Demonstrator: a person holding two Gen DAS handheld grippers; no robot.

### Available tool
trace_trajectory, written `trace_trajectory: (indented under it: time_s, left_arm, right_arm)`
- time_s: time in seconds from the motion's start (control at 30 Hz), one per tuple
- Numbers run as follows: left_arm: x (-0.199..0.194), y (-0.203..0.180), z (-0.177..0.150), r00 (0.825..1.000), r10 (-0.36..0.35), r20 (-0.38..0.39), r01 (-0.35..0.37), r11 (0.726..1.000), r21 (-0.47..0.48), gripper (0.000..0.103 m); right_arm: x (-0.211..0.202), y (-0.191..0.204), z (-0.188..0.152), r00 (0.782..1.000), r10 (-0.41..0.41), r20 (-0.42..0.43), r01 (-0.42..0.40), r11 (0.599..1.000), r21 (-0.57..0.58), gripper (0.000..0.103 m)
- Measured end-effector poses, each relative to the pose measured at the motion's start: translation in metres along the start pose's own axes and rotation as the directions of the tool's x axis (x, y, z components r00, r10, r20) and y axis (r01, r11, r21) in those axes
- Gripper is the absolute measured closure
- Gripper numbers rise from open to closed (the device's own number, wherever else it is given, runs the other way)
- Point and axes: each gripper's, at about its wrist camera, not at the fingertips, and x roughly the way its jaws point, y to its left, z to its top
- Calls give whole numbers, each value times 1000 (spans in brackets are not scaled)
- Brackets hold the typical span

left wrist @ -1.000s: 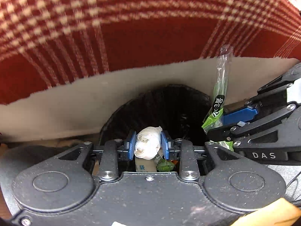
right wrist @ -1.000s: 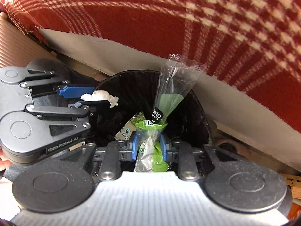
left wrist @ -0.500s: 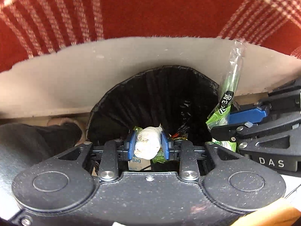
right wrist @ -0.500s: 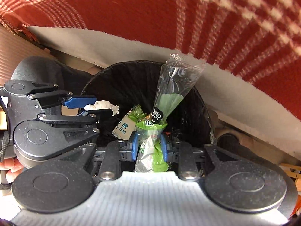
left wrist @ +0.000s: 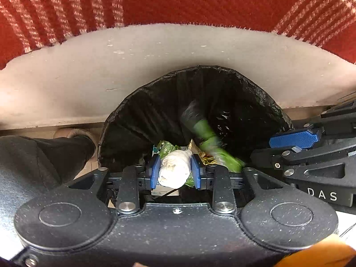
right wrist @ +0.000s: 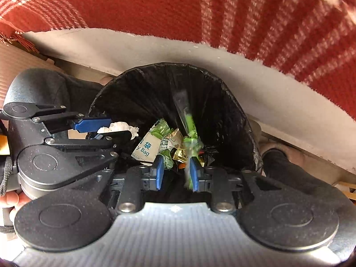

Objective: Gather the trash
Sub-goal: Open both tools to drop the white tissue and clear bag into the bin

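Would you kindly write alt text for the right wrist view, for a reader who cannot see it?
The right gripper, jaws apart, releases a blurred green-and-clear wrapper over a black-lined trash bin that already holds wrappers. The left gripper alongside clamps a crumpled white tissue above the bin; a red plaid cloth hangs behind.

There is one black-lined trash bin (right wrist: 233, 115), one white crumpled tissue (left wrist: 175, 169) and one blurred clear-and-green plastic wrapper (right wrist: 189, 124). Two grippers show, the left gripper (left wrist: 175, 172) and the right gripper (right wrist: 176, 172). One white packet printed "Bag" (right wrist: 145, 148) lies among several small wrappers too jumbled to count.
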Motion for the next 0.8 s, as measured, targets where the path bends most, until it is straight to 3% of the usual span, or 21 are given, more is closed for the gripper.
trace_trajectory:
  time_s: [0.17, 0.3, 0.57, 0.8]
  left_arm:
    - [-1, 0, -1, 1000, 0, 1, 0, 1000, -3, 73]
    - [-6, -1, 0, 1000, 15, -1, -15, 1000, -3, 63]
    - [-23, -2, 1, 999, 21, 31, -21, 1000, 7, 55]
    - [-55, -7, -1, 993, 4, 115, -10, 998, 55, 49]
  right_arm:
    - [1, -1, -2, 1000, 4, 2, -4, 1000, -2, 53]
    - [0, -2, -3, 1000, 2, 5, -2, 1000, -4, 52]
    - [-14, -6, -6, 1000, 5, 31, -4, 1000, -4, 48]
    - [-39, -8, -12, 996, 4, 89, -1, 1000, -30, 43]
